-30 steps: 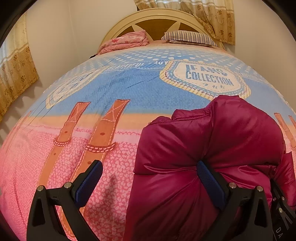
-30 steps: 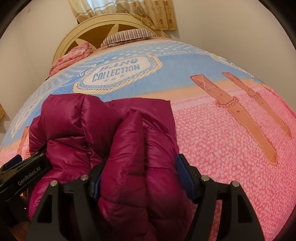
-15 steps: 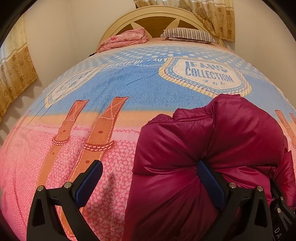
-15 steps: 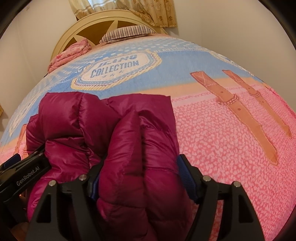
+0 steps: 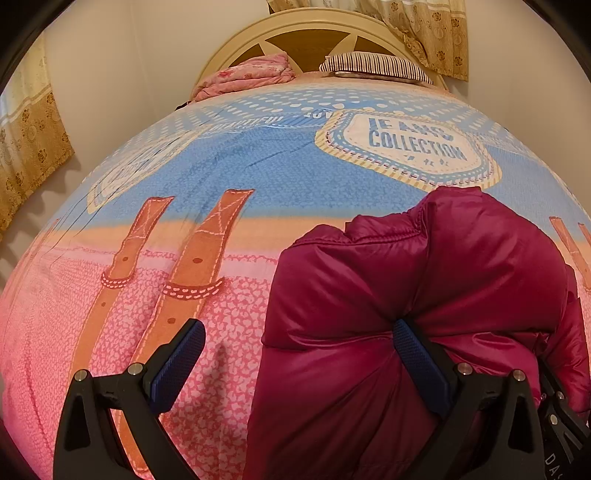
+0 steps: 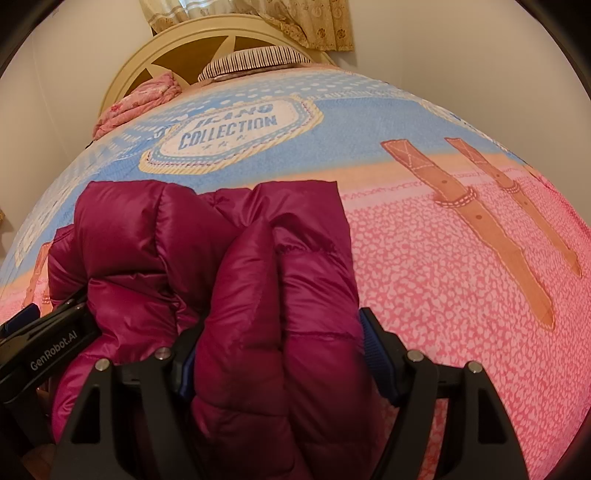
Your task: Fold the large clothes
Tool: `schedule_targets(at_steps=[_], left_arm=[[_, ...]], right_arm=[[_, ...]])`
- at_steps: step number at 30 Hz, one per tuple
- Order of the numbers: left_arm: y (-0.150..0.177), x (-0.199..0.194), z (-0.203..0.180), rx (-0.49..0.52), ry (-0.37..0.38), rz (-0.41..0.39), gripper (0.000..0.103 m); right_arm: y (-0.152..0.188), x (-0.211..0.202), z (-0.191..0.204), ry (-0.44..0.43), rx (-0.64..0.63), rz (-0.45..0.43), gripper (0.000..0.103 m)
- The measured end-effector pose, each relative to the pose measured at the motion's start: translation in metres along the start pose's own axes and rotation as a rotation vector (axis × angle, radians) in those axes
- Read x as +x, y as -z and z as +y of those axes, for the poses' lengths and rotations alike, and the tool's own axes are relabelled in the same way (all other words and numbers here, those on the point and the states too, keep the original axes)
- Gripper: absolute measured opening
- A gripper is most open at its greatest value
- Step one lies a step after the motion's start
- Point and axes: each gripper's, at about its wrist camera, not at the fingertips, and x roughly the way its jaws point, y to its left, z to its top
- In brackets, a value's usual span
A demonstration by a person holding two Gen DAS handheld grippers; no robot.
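A puffy maroon down jacket (image 5: 424, 295) lies bunched on the bed's printed pink and blue cover (image 5: 229, 177). My left gripper (image 5: 299, 354) is open wide: its right finger presses into the jacket's left part, its left finger stands free over the cover. My right gripper (image 6: 277, 354) has its jaws around a thick fold of the jacket (image 6: 273, 314), which fills the gap between the blue pads. The left gripper's body (image 6: 44, 354) shows at the lower left of the right wrist view, against the jacket.
A striped pillow (image 5: 373, 64) and a folded pink blanket (image 5: 247, 74) lie at the headboard (image 5: 317, 33). Curtains (image 5: 29, 125) hang on the left wall and behind the headboard. Walls stand close on both sides of the bed.
Both views have tilted slightly, with the bed pattern shifting a little. The jacket and both grips look the same.
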Motion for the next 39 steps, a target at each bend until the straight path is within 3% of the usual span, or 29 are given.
schedule_targets(at_steps=[20,25,29,31,39], left_arm=[[-0.001,0.003,0.003,-0.017,0.03,0.021,0.102],[0.001,-0.019,0.02,-0.021,0.139,0.071,0.102],[0.02,-0.059,0.045,-0.04,0.227,0.022,0.102],[0.03,-0.06,0.045,-0.017,0.193,0.029,0.102],[0.047,-0.042,0.036,-0.007,0.195,0.05,0.102]], right_arm=[[-0.001,0.003,-0.001,-0.001,-0.002,0.004,0.075],[-0.003,-0.008,-0.003,-0.024,-0.008,0.019,0.077],[0.004,-0.047,-0.015,-0.09,0.032,-0.036,0.078],[0.012,-0.061,-0.016,-0.059,0.019,-0.075,0.08],[0.036,-0.038,-0.019,-0.083,0.026,-0.025,0.079]])
